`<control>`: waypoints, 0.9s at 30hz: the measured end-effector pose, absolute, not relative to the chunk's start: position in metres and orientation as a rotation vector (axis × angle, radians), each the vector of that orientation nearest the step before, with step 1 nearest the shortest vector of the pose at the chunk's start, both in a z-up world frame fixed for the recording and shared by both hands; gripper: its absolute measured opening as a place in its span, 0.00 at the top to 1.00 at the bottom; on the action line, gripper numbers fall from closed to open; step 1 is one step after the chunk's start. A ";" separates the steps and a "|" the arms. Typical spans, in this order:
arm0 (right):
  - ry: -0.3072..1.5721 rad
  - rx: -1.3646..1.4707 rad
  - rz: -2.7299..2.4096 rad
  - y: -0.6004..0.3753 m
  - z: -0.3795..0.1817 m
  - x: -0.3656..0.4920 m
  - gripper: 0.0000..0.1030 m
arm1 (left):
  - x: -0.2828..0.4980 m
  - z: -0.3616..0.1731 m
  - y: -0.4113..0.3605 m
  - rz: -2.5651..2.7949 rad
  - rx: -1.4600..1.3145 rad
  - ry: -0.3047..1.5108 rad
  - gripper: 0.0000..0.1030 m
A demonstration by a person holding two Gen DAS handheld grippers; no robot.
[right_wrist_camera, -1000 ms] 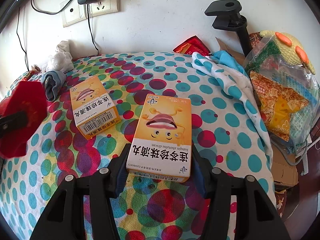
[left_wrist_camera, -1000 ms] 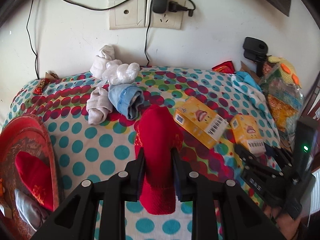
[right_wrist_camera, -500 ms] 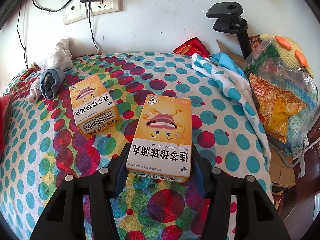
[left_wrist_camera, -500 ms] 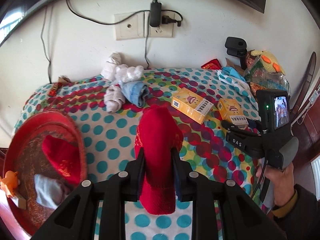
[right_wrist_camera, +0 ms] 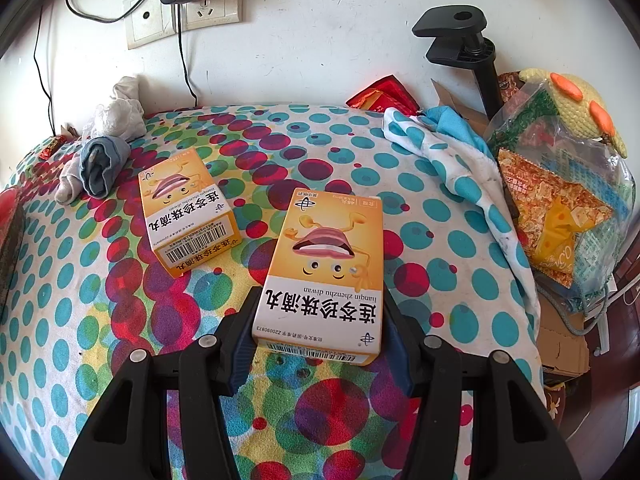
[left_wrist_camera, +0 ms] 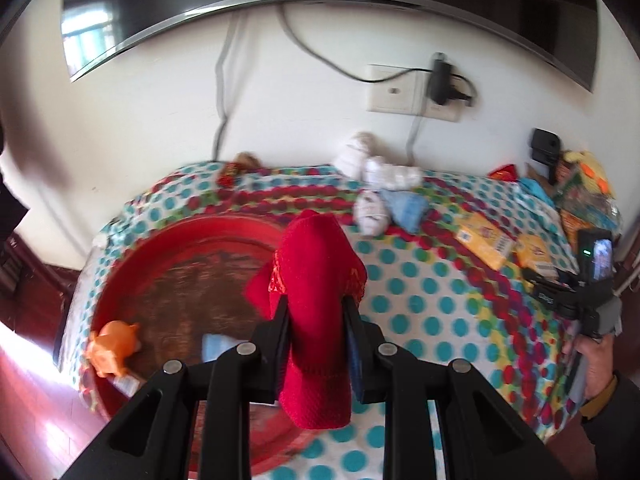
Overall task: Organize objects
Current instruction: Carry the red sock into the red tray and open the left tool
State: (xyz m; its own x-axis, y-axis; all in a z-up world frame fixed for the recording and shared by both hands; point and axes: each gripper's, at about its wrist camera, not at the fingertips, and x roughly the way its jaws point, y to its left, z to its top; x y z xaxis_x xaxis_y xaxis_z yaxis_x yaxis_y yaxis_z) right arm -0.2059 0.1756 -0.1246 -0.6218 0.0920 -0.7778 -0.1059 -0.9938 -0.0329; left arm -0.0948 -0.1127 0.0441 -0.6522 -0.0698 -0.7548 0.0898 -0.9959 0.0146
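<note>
My left gripper (left_wrist_camera: 314, 312) is shut on a red sock (left_wrist_camera: 320, 264) and holds it in the air over the right part of a round red tray (left_wrist_camera: 180, 264) at the table's left end. In the tray lie an orange toy pig (left_wrist_camera: 114, 346) and a pale blue cloth (left_wrist_camera: 218, 346), and another red piece (left_wrist_camera: 258, 292) shows behind the held sock. My right gripper (right_wrist_camera: 320, 316) is shut on a yellow medicine box (right_wrist_camera: 328, 264) low over the dotted tablecloth. A second yellow box (right_wrist_camera: 188, 216) lies to its left.
Rolled socks, one blue (right_wrist_camera: 100, 164) and some white (right_wrist_camera: 120, 116), sit near the wall under the power sockets (right_wrist_camera: 184, 12). A dotted towel (right_wrist_camera: 460, 168), snack bags (right_wrist_camera: 560, 208) and a black clamp (right_wrist_camera: 460, 36) crowd the right edge. A person's hand (left_wrist_camera: 592, 360) holds the right tool.
My left gripper has carried the red sock leftward and upward, from mid-table to above the red tray. The right gripper and its box have stayed put.
</note>
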 end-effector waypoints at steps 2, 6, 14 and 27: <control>0.024 -1.310 2.734 0.175 -0.124 -0.206 0.49 | -0.096 0.038 -0.142 -2.715 1.257 0.067 0.77; 0.019 -1.310 2.729 0.174 -0.124 -0.206 0.49 | -0.100 0.023 -0.189 -2.620 1.273 0.153 0.77; 0.015 -1.309 2.724 0.175 -0.124 -0.206 0.49 | -0.117 0.003 -0.263 -2.514 1.267 0.269 0.77; 0.024 -1.310 2.715 0.174 -0.124 -0.207 0.49 | -0.158 -0.026 -0.310 -2.390 1.312 0.243 0.76</control>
State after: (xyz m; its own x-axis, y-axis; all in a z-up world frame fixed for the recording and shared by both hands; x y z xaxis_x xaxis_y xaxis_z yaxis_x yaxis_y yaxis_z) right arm -0.2066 0.1736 -0.1236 -0.6160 0.1071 -0.7804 -0.1208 -0.9918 -0.0408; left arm -0.1577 -0.3103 -0.0258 -0.4784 -0.2622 -0.8381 0.4257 -0.9040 0.0398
